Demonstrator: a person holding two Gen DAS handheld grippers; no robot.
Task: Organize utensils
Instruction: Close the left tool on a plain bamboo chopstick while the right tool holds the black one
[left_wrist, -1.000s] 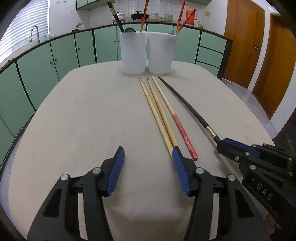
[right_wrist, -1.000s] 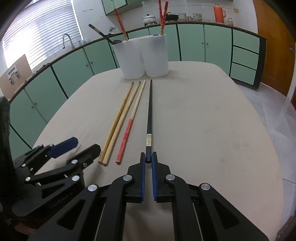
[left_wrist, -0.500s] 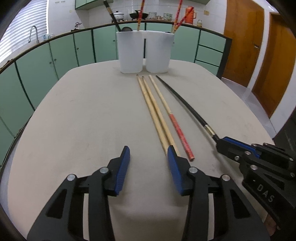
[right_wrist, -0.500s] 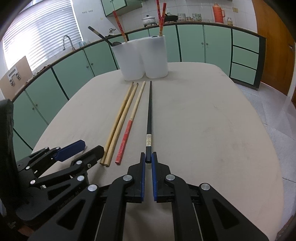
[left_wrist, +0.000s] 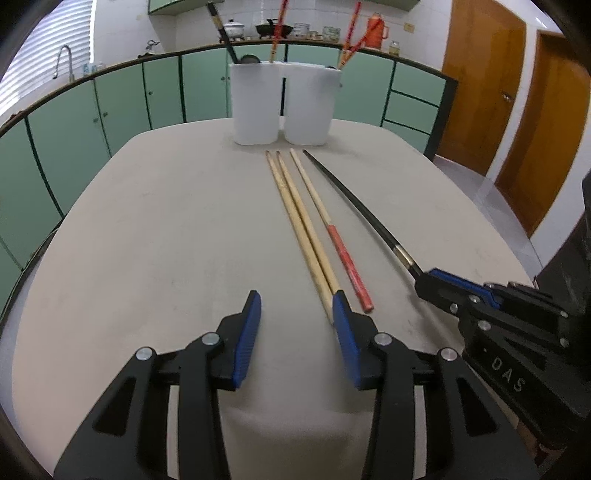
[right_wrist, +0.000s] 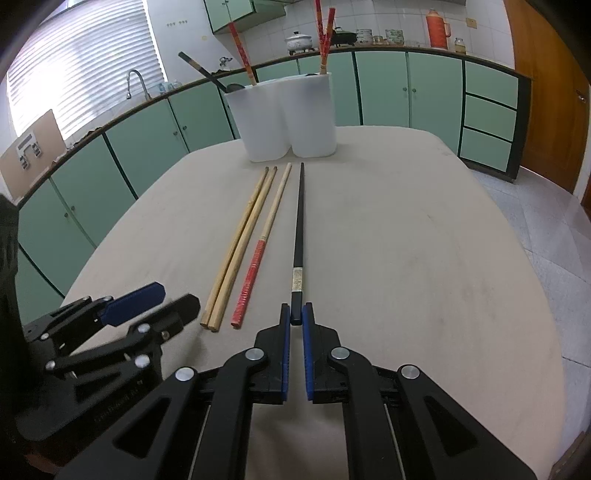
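Indoors, a beige table (left_wrist: 147, 240) fills most of both wrist views, with green kitchen cabinets (right_wrist: 147, 147) curving behind it. At the table's far edge stand two white holders (right_wrist: 291, 118) side by side, touching; the left one has a black utensil and a red-patterned chopstick sticking up from it, the right one has red-patterned chopsticks.

On the bare tabletop in front of the holders lie four long chopsticks, roughly parallel, tips toward the holders. From left to right: a pair of plain wooden chopsticks (left_wrist: 299, 225) lying against each other, a wooden chopstick with a red handle (left_wrist: 345, 258) just beside them, and a black chopstick (right_wrist: 298, 236) with a pale band near its thick end.

The right gripper (right_wrist: 295, 319) is pressed together, pinching the thick near end of the black chopstick between its blue pads; the chopstick's tip points at the holders.

The left gripper (left_wrist: 295, 317) sits low over the table with its jaws spread and nothing between them; its jaws have just been closing. Its right pad (left_wrist: 341, 321) is at the near ends of the wooden pair
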